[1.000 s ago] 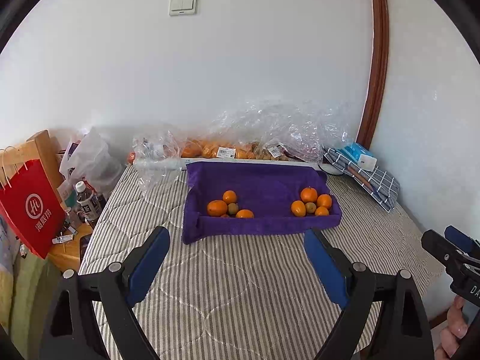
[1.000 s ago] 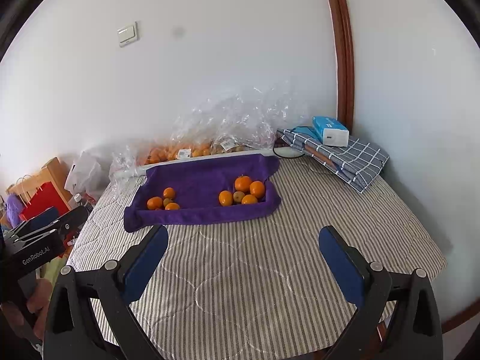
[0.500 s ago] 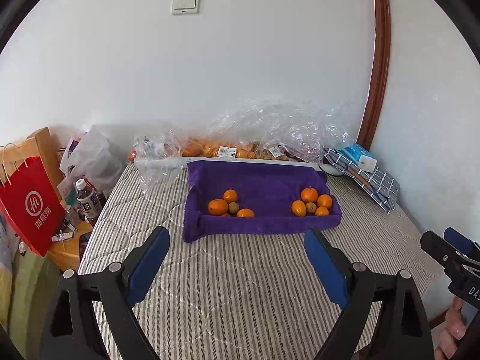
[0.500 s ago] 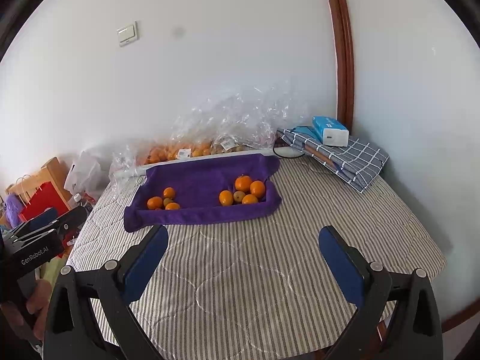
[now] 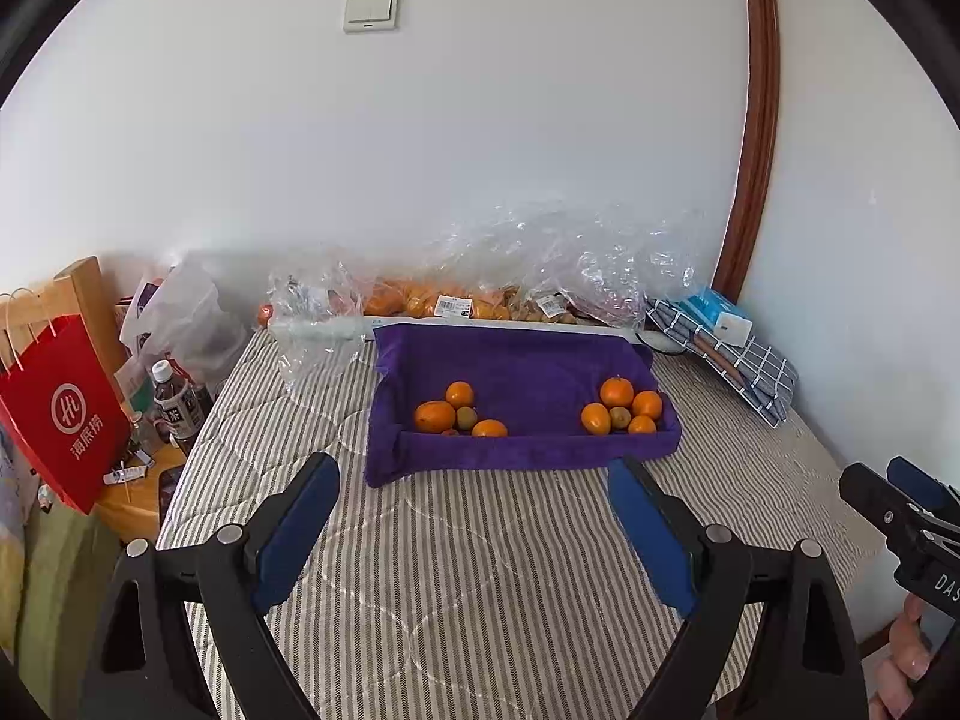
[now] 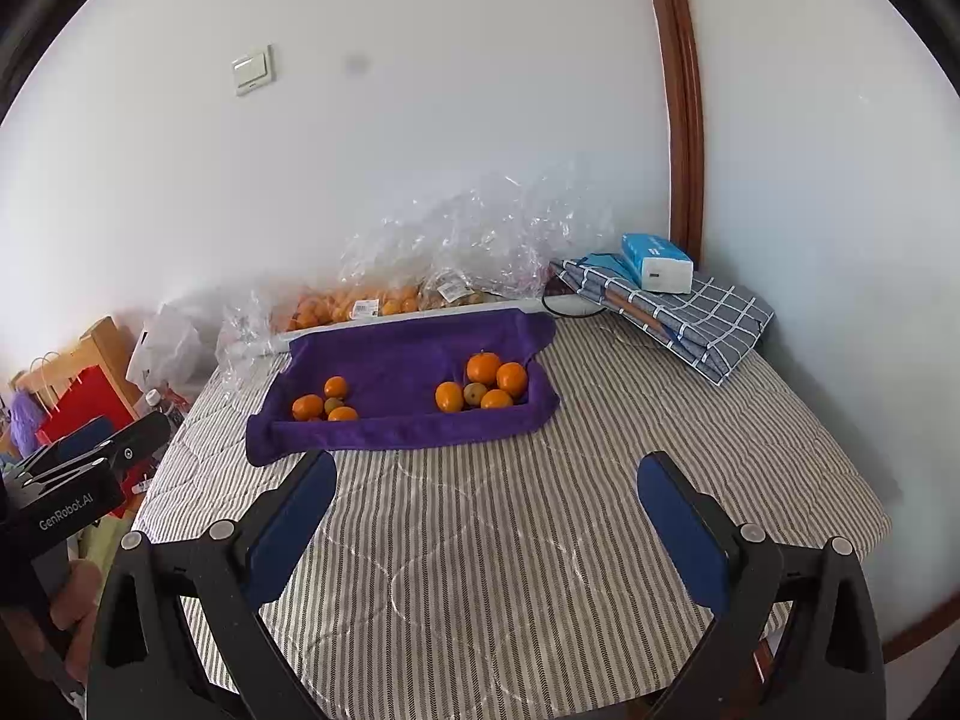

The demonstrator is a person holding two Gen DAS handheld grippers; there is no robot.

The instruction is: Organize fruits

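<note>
A purple cloth-lined tray (image 5: 522,456) (image 6: 396,429) lies on the striped bed. It holds two piles of oranges with a greenish fruit in each: a left pile (image 5: 459,411) (image 6: 327,405) and a right pile (image 5: 624,408) (image 6: 483,384). My left gripper (image 5: 474,516) is open and empty, held well short of the tray's near edge. My right gripper (image 6: 486,507) is open and empty, also short of the tray. Each gripper shows at the edge of the other's view.
Clear plastic bags with more oranges (image 5: 432,303) (image 6: 354,306) lie along the wall behind the tray. A folded checked cloth with a blue tissue pack (image 5: 720,318) (image 6: 657,264) sits at the right. A red paper bag (image 5: 57,414) and a bottle (image 5: 174,408) stand left of the bed.
Both views have barely shifted. Both grippers stay open and the fruit has not moved.
</note>
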